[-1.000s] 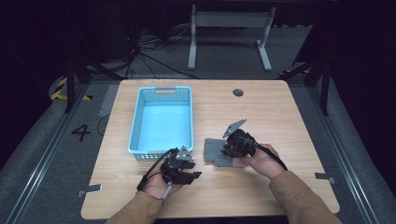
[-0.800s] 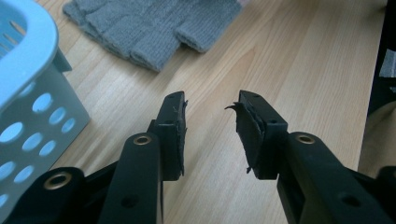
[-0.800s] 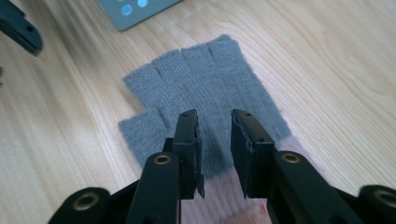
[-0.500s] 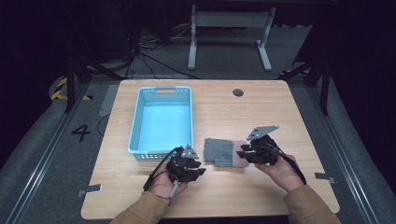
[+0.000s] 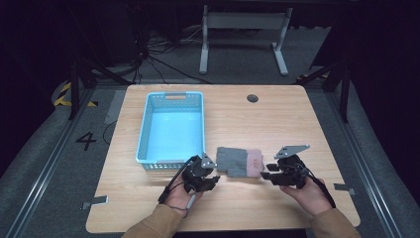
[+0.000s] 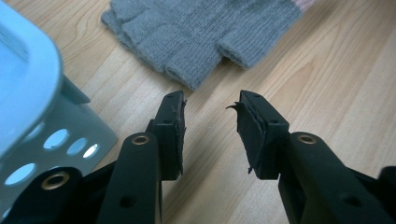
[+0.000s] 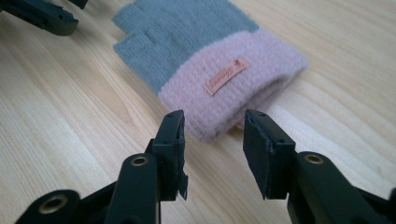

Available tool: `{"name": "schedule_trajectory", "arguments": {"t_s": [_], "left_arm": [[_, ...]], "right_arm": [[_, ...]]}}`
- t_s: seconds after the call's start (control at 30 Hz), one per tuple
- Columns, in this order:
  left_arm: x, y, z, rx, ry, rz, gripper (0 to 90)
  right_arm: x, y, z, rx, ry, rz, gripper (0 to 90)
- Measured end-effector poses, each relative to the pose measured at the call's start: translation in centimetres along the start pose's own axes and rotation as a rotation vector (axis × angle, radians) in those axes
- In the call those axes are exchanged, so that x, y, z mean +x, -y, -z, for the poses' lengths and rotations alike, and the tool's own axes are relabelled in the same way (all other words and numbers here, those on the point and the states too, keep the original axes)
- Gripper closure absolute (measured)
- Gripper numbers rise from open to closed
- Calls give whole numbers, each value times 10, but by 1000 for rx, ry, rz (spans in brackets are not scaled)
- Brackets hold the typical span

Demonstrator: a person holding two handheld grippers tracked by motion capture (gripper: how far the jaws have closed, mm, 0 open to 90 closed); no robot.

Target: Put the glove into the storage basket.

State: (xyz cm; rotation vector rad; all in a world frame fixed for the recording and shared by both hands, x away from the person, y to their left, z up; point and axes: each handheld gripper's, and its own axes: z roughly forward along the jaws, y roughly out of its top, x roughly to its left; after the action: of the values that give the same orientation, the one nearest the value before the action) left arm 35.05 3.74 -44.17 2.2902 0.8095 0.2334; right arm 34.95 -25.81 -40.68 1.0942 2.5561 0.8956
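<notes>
On the wooden counter (image 5: 277, 119), near its front edge, a fingerless glove (image 5: 240, 161) lies flat between the two grippers. It is grey knit with a pink cuff, and the cuff carries a small label. From above, the grey finger end points toward the left gripper (image 5: 210, 171) and the pink cuff toward the right gripper (image 5: 266, 171).

A light blue basket (image 5: 144, 130) stands just left of the glove, its near right corner close beside the left gripper. Nothing can be seen inside it.

Seen along the left gripper (image 6: 210, 116), its jaws stand apart with bare wood between them. They have just been opening a little, with nothing between them. The glove (image 6: 196, 32) lies just ahead of the tips, its short grey finger stubs pointing toward them, not touching. The basket (image 6: 28, 93) wall rises at the left of that view.

Seen along the right gripper (image 7: 212, 133), its jaws stand apart and have just been opening. The pink cuff of the glove (image 7: 219, 74) sits right at the tips; its edge reaches about to the gap between them, but the pads do not press on it. Part of the left gripper (image 7: 42, 16) shows beyond the glove's grey end.

Each hand grips its tool from the counter's near edge, tan sleeves behind.
</notes>
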Motion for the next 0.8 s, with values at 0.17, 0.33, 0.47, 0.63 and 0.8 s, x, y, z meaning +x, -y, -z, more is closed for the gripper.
{"name": "schedule_trajectory", "arguments": {"t_s": [0.17,0.33,0.47,0.63,0.8], "left_arm": [[0,-2,-5,10,-7,9,605],[-2,-3,-12,23,-33,-4,586],[-2,-6,-16,30,-31,12,628],[0,-8,-23,64,-21,39,645],[2,-9,-25,45,-20,30,678]], "right_arm": [[0,4,-5,26,11,-7,597],[2,6,-13,54,40,24,614],[3,6,-16,63,46,34,624],[3,6,-17,63,41,31,632],[3,6,-17,65,43,33,646]]}}
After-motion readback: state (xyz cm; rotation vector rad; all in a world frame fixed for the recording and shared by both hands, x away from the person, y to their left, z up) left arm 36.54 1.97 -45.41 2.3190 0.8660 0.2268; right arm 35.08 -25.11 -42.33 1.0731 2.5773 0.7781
